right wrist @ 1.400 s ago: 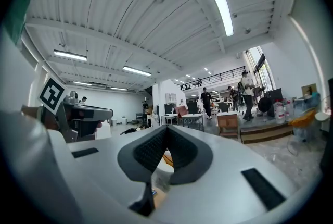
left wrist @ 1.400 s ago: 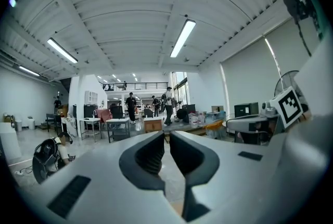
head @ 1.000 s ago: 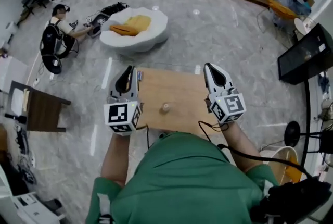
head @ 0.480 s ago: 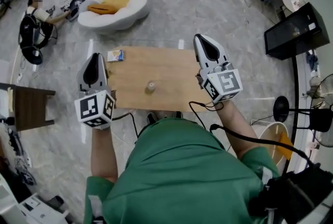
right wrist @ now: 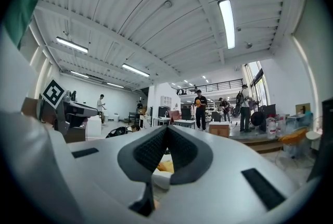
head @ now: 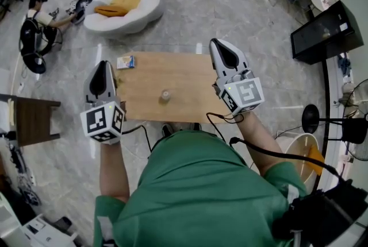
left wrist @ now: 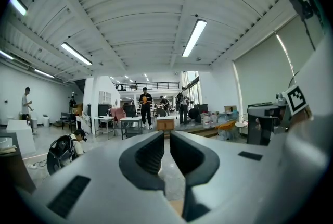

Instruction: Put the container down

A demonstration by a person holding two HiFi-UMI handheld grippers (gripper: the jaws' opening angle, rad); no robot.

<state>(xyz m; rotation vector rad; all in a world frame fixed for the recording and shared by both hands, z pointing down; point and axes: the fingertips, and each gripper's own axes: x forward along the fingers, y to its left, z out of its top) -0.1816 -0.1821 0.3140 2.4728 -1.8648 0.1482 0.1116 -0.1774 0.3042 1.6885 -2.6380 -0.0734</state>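
Note:
A small tan container [head: 165,96] stands upright near the middle of the wooden table [head: 184,76], held by nothing. My left gripper [head: 103,66] hovers at the table's left edge, well left of the container. Its jaws are shut with nothing between them, as the left gripper view [left wrist: 165,137] also shows. My right gripper [head: 221,48] hangs over the table's right end, right of the container. In the right gripper view [right wrist: 166,132] its jaws meet at the tip and are empty. Both grippers point away from me and slightly upward.
A small blue and white box [head: 125,62] lies at the table's far left corner. A white round lounger [head: 123,7] with a yellow cushion sits on the floor beyond. A dark side table [head: 31,119] stands at the left, and a person [head: 34,22] sits on the floor.
My left gripper has swung left, from over the table to its left edge. The right gripper shifted slightly left and away. The container has stayed on the table.

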